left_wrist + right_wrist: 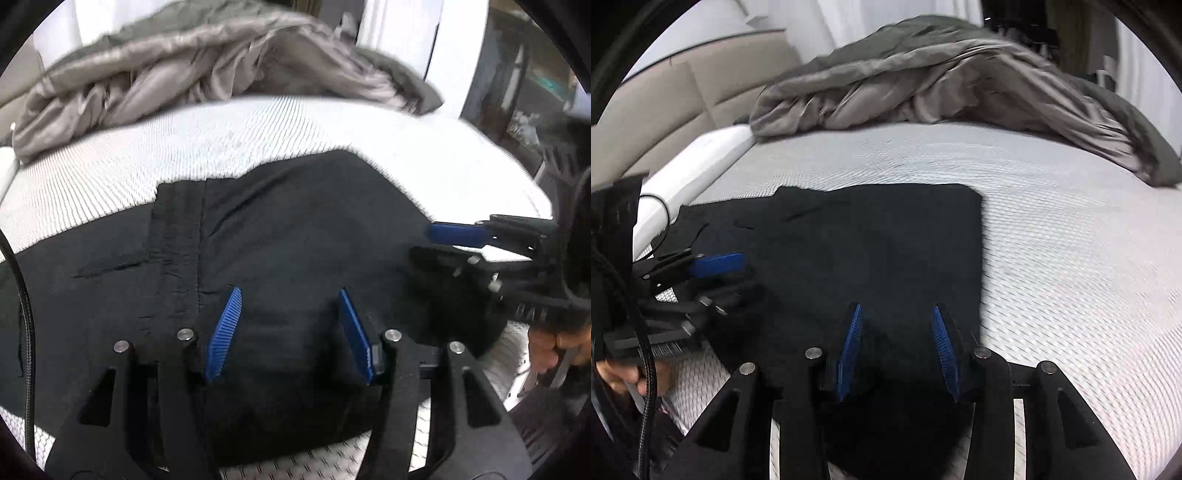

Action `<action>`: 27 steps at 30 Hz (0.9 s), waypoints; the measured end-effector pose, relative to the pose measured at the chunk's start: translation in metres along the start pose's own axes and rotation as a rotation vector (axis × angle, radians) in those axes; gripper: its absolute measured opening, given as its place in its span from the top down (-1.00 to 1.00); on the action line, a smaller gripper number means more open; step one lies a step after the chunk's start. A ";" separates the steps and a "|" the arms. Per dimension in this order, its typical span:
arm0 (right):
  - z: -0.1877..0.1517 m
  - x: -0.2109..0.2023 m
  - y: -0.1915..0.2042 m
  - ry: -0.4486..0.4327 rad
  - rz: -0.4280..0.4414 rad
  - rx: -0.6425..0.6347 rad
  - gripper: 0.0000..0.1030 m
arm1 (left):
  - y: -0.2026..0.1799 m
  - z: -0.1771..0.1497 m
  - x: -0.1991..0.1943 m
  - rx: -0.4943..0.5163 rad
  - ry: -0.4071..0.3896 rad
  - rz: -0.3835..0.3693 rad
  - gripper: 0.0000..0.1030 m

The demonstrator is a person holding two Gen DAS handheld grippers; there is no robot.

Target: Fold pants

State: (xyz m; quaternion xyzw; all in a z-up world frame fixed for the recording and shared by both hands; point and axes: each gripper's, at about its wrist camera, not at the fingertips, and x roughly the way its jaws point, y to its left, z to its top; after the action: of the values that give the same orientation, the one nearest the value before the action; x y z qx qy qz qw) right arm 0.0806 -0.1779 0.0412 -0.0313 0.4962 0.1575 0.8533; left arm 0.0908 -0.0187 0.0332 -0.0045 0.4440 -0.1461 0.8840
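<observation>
I've got both tongs over the pants (295, 236) now, black cloth spread on the bed (258, 133), filling the space ahead of and beneath each pair of pads.

Left tongs (290, 332): jaws parted, blue pads clear on both sides, nothing pinched between them, only the flat dark fabric below. Just ahead and to their left I see the waistband seam and a pocket slit. Off to their right, the right tongs come in sideways at the pants' edge, one blue pad showing, with a hand (554, 350) gripping the handle below them.

Right tongs (897, 350): jaws also apart, a narrower gap than the left pair, and I see no cloth caught between the pads. The pants reach forward from them to a straight far edge, and their right edge runs just beside the right pad; beyond that it's bare mattress. To their left the left tongs lie low against the cloth, a black cable (646, 369) trailing past a hand.

Well ahead of both, a rumpled grey duvet (942, 81) sits heaped across the far side of the bed.
</observation>
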 end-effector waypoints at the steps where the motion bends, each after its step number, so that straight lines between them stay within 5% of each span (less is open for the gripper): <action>1: 0.001 0.008 0.007 0.015 0.014 -0.005 0.22 | 0.005 0.001 0.009 -0.018 0.033 0.016 -0.01; 5: 0.003 0.050 0.014 0.123 0.026 -0.044 0.23 | 0.017 -0.002 0.011 -0.035 0.047 -0.028 -0.01; 8: 0.000 0.043 0.009 0.108 -0.092 -0.147 0.23 | 0.012 -0.007 0.014 0.027 0.043 -0.017 -0.01; 14: -0.010 0.023 -0.016 0.090 -0.218 -0.158 0.16 | 0.007 -0.010 0.017 0.019 0.035 0.015 -0.01; 18: -0.013 0.003 -0.038 0.024 -0.066 -0.030 0.16 | 0.005 -0.018 0.014 0.019 -0.006 0.022 -0.01; 25: 0.006 0.008 -0.018 -0.018 -0.036 -0.085 0.16 | 0.015 -0.010 0.003 -0.138 -0.059 0.008 -0.01; 27: 0.013 0.010 -0.010 -0.021 -0.009 -0.074 0.16 | 0.018 0.005 -0.004 -0.189 -0.093 -0.048 -0.01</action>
State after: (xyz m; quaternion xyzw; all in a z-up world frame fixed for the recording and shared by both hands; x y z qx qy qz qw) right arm 0.0989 -0.1822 0.0377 -0.0637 0.4809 0.1722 0.8574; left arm 0.0971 -0.0008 0.0366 -0.1053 0.4142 -0.1245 0.8955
